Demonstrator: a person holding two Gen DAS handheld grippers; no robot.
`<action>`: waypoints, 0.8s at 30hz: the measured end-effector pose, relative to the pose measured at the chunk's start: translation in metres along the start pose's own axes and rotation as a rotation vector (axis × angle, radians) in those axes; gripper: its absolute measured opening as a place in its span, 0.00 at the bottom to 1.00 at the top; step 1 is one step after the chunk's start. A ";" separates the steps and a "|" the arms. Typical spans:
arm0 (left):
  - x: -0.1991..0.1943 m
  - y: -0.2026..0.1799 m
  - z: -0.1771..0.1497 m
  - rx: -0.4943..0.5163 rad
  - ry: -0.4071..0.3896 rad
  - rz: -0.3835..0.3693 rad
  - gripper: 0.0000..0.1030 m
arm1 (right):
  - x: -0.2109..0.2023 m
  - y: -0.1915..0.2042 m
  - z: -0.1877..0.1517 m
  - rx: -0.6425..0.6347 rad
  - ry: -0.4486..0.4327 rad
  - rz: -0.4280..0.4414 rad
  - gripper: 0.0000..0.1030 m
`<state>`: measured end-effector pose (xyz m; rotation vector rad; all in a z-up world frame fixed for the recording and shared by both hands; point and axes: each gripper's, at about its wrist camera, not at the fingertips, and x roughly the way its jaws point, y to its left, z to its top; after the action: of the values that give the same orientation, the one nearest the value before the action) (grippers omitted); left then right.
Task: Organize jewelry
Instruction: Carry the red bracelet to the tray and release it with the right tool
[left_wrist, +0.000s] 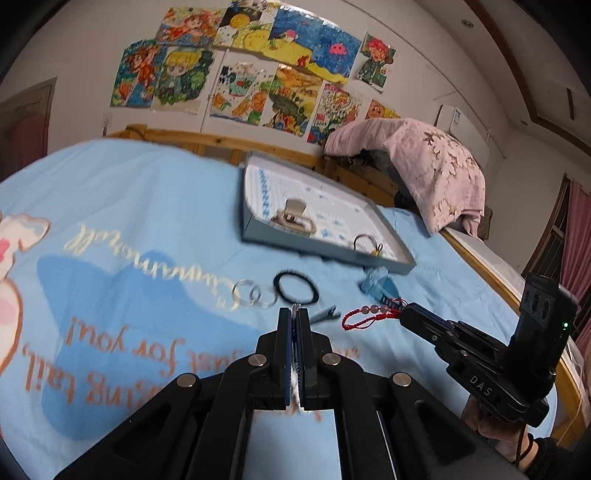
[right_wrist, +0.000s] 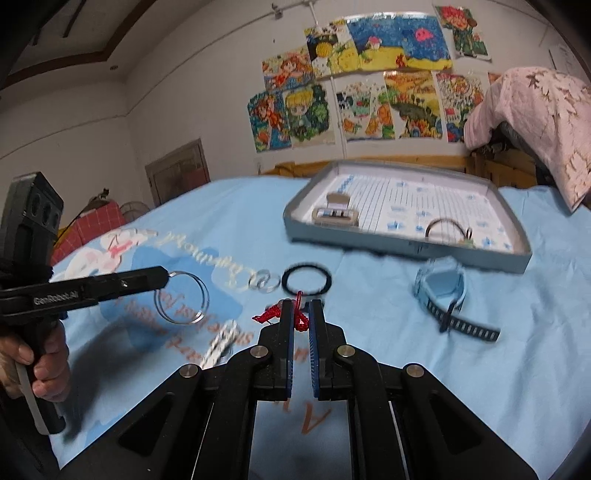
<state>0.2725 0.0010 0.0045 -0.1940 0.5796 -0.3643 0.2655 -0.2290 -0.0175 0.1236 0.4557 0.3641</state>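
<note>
With a hair clip (left_wrist: 293, 218) and ring (left_wrist: 365, 244) already in the tray (left_wrist: 258, 230), my left gripper (left_wrist: 294, 314) pinched a silver bangle (right_wrist: 181, 297), my right gripper (right_wrist: 301, 314) pinched the red cord bracelet (left_wrist: 364, 315), while the black hair tie (left_wrist: 295, 288), clear rings (left_wrist: 253, 295) and blue watch (right_wrist: 441, 284) remained on the bedsheet (left_wrist: 147, 206).

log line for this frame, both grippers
left gripper shut on clear bangles | right gripper shut on red cord bracelet | tray holds hair clip

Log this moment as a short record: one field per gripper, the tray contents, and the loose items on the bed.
left gripper: shut on clear bangles
right gripper: shut on red cord bracelet
tray: holds beige hair claw and a hair tie with charm
on bedsheet: black hair tie, small clear rings, blue watch
</note>
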 end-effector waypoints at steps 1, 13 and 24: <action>0.002 -0.003 0.004 0.006 -0.012 0.001 0.02 | 0.000 -0.004 0.005 0.005 -0.015 -0.007 0.07; 0.119 -0.054 0.082 -0.020 -0.081 -0.080 0.02 | 0.037 -0.129 0.071 0.180 -0.110 -0.188 0.07; 0.214 -0.070 0.081 -0.002 0.050 -0.021 0.03 | 0.099 -0.177 0.077 0.234 0.015 -0.241 0.07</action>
<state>0.4644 -0.1400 -0.0160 -0.1933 0.6279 -0.3897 0.4388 -0.3591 -0.0243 0.2908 0.5209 0.0741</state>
